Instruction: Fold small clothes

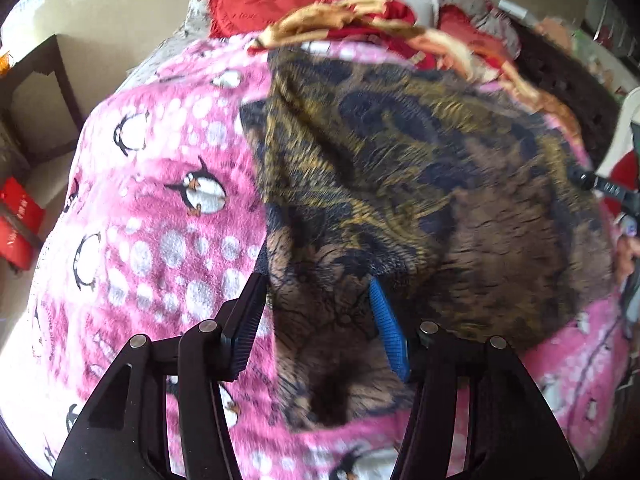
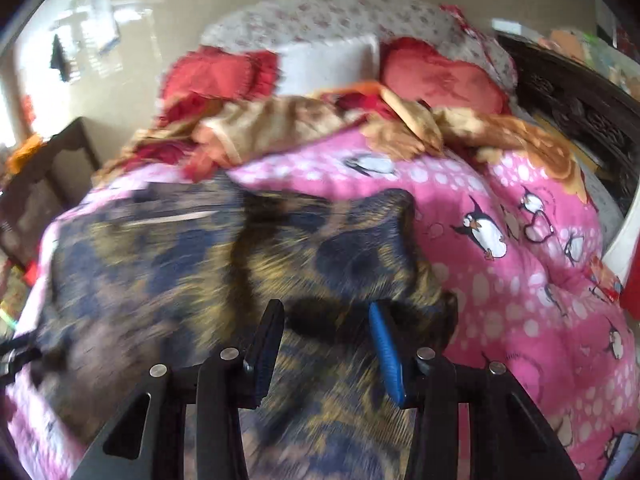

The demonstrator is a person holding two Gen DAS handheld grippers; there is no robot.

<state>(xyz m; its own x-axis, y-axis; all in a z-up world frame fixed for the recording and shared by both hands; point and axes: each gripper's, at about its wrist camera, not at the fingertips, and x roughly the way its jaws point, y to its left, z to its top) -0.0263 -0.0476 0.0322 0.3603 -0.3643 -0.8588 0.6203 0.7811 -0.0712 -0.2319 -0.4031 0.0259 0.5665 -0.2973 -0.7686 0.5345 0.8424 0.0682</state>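
In both wrist views the brown-gold garment (image 1: 400, 184) lies on the pink penguin blanket (image 1: 152, 200), directly under the left gripper (image 1: 316, 320) and right gripper (image 2: 326, 344), jaws apart, unclamped.

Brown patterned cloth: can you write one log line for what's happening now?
brown patterned cloth: on pink penguin blanket | left claw: open over cloth | right claw: open over cloth
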